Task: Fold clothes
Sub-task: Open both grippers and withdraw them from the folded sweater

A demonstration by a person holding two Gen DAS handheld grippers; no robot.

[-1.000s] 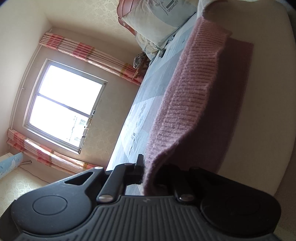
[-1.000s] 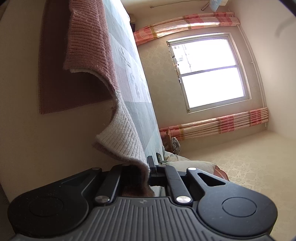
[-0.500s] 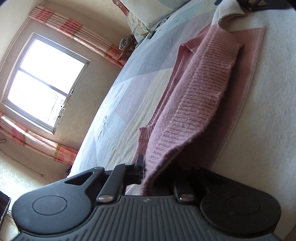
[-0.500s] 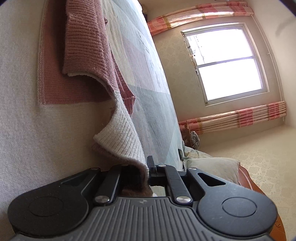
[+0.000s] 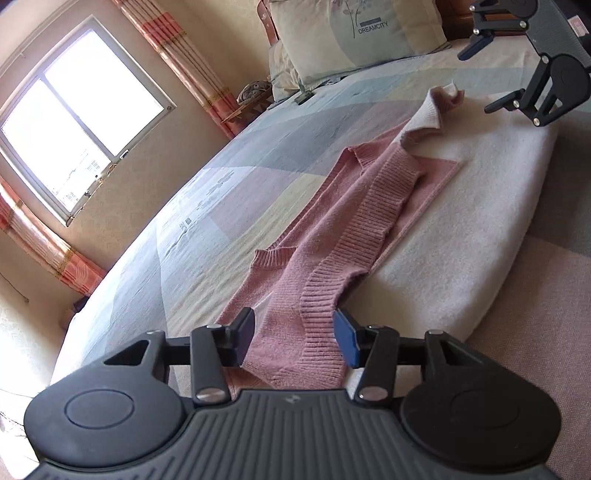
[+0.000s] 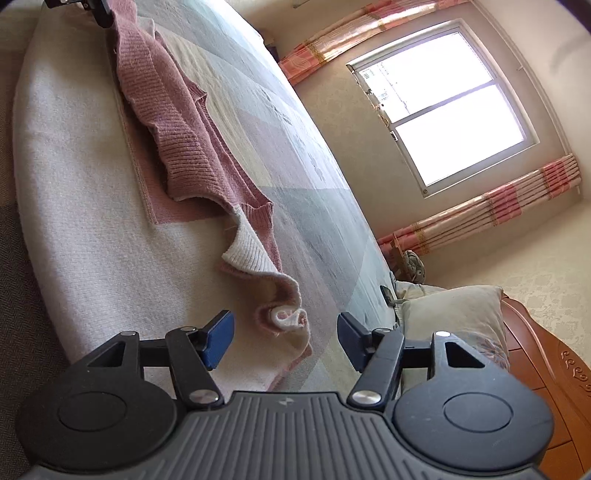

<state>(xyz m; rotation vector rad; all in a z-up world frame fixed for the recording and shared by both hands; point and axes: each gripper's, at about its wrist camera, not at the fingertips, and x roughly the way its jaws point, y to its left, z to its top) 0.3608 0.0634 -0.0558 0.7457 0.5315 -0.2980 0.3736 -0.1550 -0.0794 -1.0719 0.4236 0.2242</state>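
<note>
Ribbed pink knit sweater (image 5: 354, 221) lies rumpled on terry towel (image 5: 480, 221).

left hand-held gripper (image 6: 96, 13) cropped by edge

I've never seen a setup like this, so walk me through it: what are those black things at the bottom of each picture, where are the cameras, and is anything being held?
No robot here: a person carries a hand-held two-finger gripper in each hand, each with a wide-angle camera looking forward along its fingers. One picture looks out from the left gripper, the other from the right gripper; the right one also shows at the top corner of the left view.

On the bed lies a pink knitted sweater with a white part, partly on a cream blanket. A pillow sits at the head.

Both grippers have just been opening. Sweater cloth lies between each pair of jaws, but the pads are not pressing it, so nothing is held.
</note>
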